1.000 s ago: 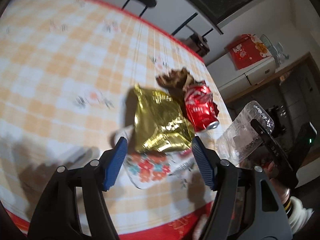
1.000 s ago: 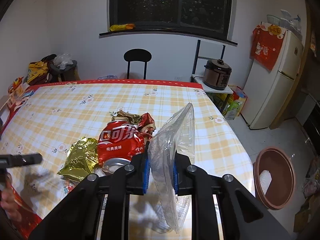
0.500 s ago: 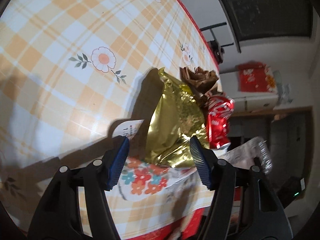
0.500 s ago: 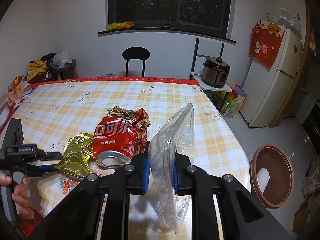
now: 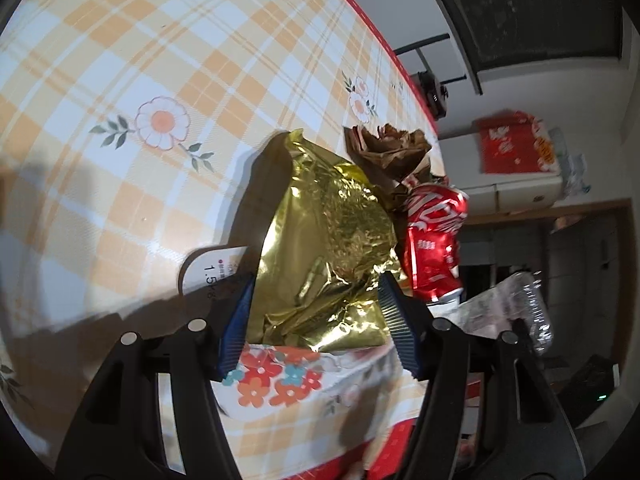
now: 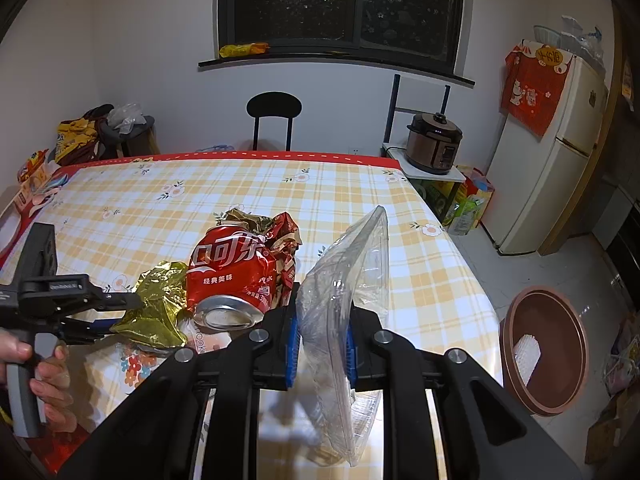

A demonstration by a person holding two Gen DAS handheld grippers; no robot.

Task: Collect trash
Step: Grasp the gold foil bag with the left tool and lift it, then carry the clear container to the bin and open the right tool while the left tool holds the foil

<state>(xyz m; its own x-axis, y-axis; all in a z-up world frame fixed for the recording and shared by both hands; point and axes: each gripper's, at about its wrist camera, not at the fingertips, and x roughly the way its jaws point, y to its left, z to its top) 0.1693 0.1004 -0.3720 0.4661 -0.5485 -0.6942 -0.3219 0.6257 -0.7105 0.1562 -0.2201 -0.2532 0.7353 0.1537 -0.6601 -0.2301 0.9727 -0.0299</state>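
Between your left gripper's fingers, the gold foil wrapper hides most of the flowered packet under it and covers all but a corner of the white label beside it. Beyond the wrapper, the crushed red can's near side is hidden. Past your right gripper, the clear plastic container's lower end blurs against the tablecloth.

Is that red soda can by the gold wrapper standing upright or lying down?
Lying down. The red can rests on its side, crushed, its silver end facing the right wrist camera, against the gold wrapper on the table.
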